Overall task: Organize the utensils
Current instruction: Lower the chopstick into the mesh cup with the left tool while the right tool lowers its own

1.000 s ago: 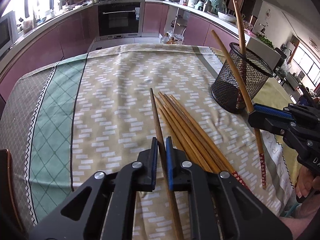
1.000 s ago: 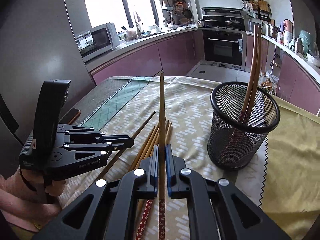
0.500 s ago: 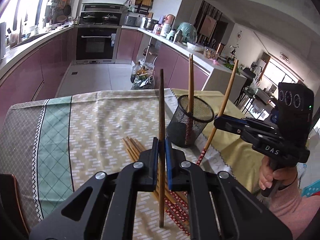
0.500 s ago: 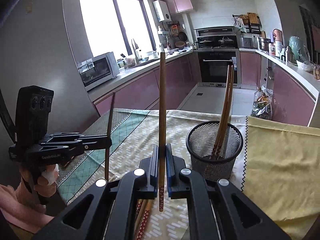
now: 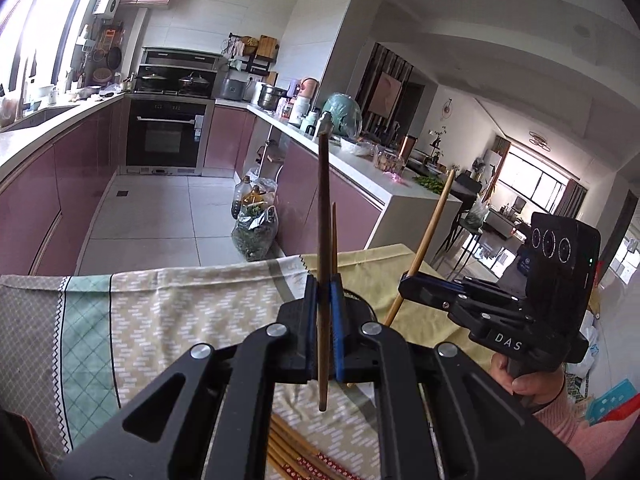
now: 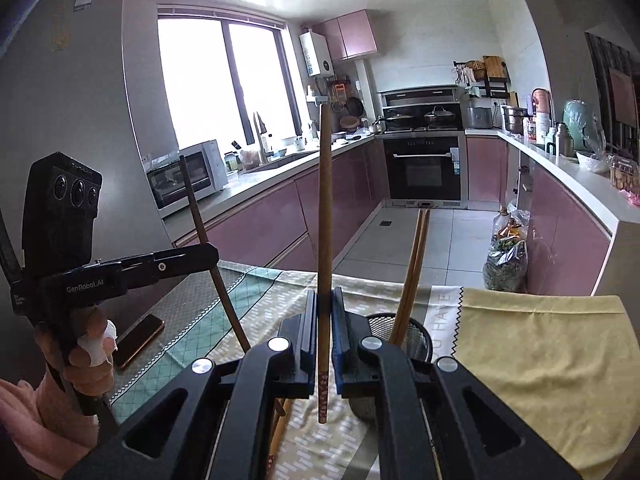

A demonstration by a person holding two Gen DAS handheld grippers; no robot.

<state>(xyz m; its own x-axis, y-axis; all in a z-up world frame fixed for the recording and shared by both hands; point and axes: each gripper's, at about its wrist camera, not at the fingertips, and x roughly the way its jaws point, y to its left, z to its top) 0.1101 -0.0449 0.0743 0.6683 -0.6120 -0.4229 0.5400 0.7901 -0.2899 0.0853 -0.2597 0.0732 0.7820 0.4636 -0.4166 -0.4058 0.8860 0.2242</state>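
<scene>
The chopsticks are standing nearly upright, one clamped in each gripper: the left gripper is pinching a dark chopstick, the right gripper a lighter chopstick with its patterned end hanging down. Both long axes are running vertical, tips pointing at the ceiling. The mesh holder is sitting on the tablecloth just below and slightly right of the right gripper, two sticks already in it; that hand looks nearer. More chopsticks are lying flat below the left gripper.
</scene>
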